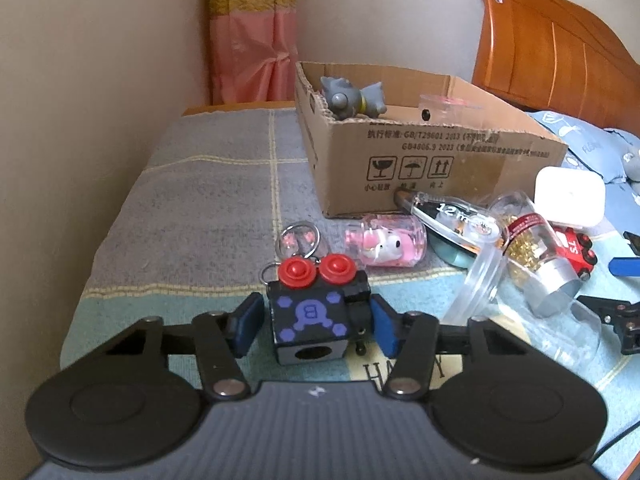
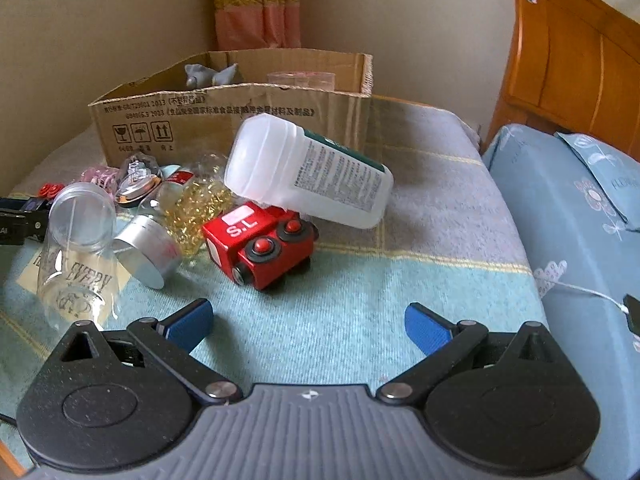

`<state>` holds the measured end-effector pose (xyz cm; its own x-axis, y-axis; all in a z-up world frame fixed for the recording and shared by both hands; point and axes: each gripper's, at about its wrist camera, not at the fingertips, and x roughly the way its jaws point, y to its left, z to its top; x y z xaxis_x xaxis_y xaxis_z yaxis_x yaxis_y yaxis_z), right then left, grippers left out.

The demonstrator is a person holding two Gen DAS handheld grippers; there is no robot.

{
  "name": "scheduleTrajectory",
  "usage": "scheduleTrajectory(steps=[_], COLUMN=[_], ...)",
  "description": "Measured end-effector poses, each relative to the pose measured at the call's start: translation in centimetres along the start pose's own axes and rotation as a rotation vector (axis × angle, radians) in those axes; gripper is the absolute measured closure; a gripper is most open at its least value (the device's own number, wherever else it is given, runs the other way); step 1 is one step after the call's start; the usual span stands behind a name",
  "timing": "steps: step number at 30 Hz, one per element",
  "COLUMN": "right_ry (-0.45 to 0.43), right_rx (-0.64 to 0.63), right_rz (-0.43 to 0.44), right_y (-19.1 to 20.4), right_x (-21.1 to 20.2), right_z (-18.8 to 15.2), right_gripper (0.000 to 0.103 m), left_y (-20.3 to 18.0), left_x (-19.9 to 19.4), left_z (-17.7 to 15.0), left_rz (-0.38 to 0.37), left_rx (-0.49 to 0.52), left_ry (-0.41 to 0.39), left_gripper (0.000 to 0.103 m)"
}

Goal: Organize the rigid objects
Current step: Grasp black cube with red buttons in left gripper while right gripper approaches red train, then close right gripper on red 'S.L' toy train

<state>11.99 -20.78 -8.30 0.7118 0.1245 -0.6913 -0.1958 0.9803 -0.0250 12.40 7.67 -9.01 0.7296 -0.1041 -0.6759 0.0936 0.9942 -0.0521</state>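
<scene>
A black cube toy [image 1: 314,314] with two red buttons and a key ring lies on the bed between my left gripper's blue pads [image 1: 248,322]. My left gripper [image 1: 316,322] is open around it, with small gaps on both sides. A cardboard box [image 1: 420,160] stands behind, holding a grey toy [image 1: 352,96]. In the right wrist view a red toy train [image 2: 260,248] lies under a tilted white bottle [image 2: 308,176], ahead of my open, empty right gripper [image 2: 308,324]. The box [image 2: 240,120] stands at the back.
A pink Hello Kitty bottle [image 1: 384,244], a clear tape dispenser [image 1: 452,216], a clear glass [image 2: 80,248] and a jar of gold beads with a silver cap [image 2: 176,232] lie on the blanket. A wooden headboard [image 2: 580,60] and a blue pillow [image 2: 560,220] are on the right.
</scene>
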Motion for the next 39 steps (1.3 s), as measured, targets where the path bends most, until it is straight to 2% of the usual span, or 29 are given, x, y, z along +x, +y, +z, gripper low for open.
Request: scheduleTrajectory(steps=[6, 12, 14, 16, 19, 29, 35, 39], right_ry=[-0.047, -0.045, -0.048, -0.050, -0.037, 0.008, 0.028, 0.021], right_rx=[-0.068, -0.123, -0.140, -0.149, -0.149, -0.110, -0.133, -0.130], right_rz=[0.073, 0.135, 0.155, 0.166, 0.156, 0.124, 0.127, 0.121], right_y=[0.1, 0.3, 0.5, 0.8, 1.2, 2.0, 2.8, 2.8], right_x=[1.3, 2.1, 1.9, 1.6, 1.2, -1.2, -2.8, -2.3], right_z=[0.9, 2.1, 2.3, 2.3, 2.4, 0.6, -0.7, -0.4], right_gripper=[0.000, 0.002, 0.008, 0.021, 0.031, 0.031, 0.031, 0.023], left_y=[0.2, 0.1, 0.0, 0.0, 0.1, 0.4, 0.3, 0.2], left_x=[0.0, 0.0, -0.1, -0.2, -0.3, -1.6, -1.7, -1.5], left_z=[0.0, 0.1, 0.1, 0.0, 0.0, -0.8, -1.0, -0.8], left_rz=[-0.006, -0.001, 0.000, -0.001, -0.005, -0.012, -0.008, -0.004], left_rx=[-0.007, -0.008, -0.007, -0.009, -0.013, -0.004, -0.002, -0.007], left_ry=[-0.001, 0.004, 0.005, 0.006, 0.008, 0.023, 0.027, 0.023], left_gripper=[0.048, 0.048, 0.048, 0.048, 0.052, 0.053, 0.053, 0.052])
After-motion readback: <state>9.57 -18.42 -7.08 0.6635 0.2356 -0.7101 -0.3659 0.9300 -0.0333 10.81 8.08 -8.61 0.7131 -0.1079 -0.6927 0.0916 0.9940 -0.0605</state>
